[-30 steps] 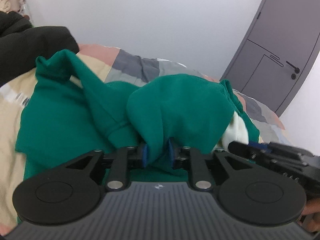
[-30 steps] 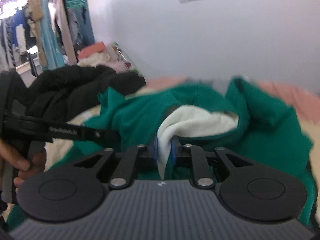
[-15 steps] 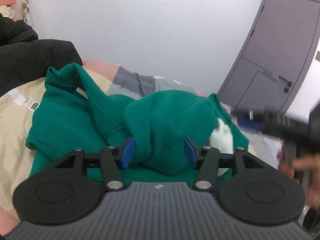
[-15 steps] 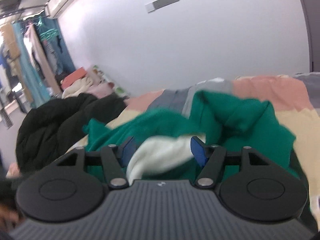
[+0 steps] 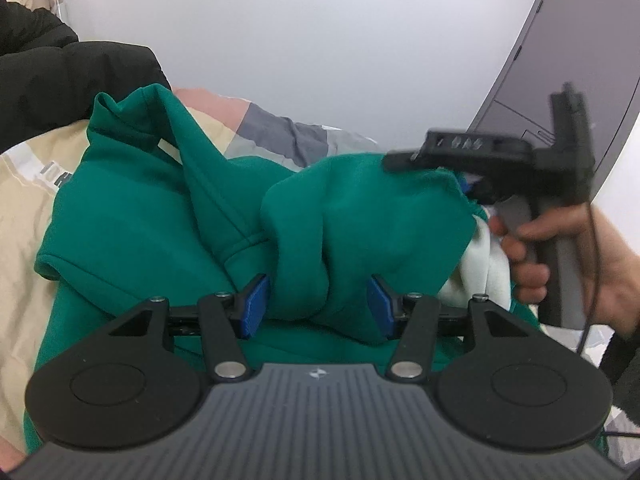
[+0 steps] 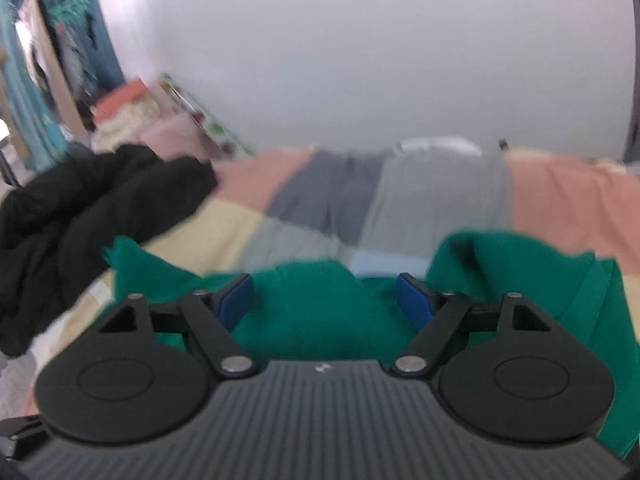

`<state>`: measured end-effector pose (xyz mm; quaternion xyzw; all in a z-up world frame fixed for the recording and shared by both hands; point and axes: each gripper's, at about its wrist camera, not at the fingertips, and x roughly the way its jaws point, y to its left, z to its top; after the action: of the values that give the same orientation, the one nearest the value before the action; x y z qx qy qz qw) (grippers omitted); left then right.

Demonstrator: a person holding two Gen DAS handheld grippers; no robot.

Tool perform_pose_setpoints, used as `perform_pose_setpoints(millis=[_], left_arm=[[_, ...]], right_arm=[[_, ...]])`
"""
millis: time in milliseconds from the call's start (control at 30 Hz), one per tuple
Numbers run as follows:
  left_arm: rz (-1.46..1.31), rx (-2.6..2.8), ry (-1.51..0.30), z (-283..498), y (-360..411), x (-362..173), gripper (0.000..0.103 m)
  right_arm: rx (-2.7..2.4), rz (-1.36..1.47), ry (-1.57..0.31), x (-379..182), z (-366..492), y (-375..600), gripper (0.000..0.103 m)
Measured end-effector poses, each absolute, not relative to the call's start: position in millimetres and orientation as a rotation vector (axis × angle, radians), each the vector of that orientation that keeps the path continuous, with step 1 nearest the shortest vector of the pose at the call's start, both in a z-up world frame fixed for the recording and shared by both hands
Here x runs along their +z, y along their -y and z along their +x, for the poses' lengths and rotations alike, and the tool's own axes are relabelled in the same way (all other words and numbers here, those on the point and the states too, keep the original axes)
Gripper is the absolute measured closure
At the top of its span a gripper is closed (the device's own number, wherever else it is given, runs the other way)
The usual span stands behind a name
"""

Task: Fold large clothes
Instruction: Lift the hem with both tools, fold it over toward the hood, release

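A large green hoodie (image 5: 132,216) lies crumpled on the bed, its white lining (image 5: 480,264) showing at the right. My left gripper (image 5: 318,308) is open, and a bunched green fold sits loosely between its blue pads (image 5: 254,304). In the right wrist view, which is blurred, my right gripper (image 6: 326,300) is low over the green cloth (image 6: 320,328). Its jaws are opening, with cloth lying between the pads but not pinched. The left wrist view shows a hand (image 5: 532,248) holding that right tool above the hoodie's right end.
A black jacket (image 5: 60,80) is heaped at the left of the bed (image 6: 80,220). The patchwork bedcover (image 6: 400,200) stretches to a white wall. A grey door (image 5: 580,60) stands at the right. Hanging clothes (image 6: 40,80) fill the far left corner.
Both grippers went from shut to open: the left let go of the green fold, the right let go of the white lining. The right tool then swung sideways and its view turned toward the wall.
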<state>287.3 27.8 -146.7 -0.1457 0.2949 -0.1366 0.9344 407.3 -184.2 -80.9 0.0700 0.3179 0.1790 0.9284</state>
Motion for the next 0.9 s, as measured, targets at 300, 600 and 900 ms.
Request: perform_pose_setpoints(millis=[300,600,900], left_arm=[[-0.351,-0.259,-0.566,259.6,-48.9,-127.9,0.043],[-0.349,-0.211,-0.476,209.0,-57.3,-94.7,0.043],[-0.332,-0.220,-0.463,169.0,-43.4,-86.8,0.043]], right_arm=[[0.407,0.083,-0.620,-57.3,357.2,178.5,0.075],[0.566,0.058,-0.497,-9.8,220.8,193.9,0.084],[0.642,0.038,-0.634,-44.6,130.3,205.1,0.090]])
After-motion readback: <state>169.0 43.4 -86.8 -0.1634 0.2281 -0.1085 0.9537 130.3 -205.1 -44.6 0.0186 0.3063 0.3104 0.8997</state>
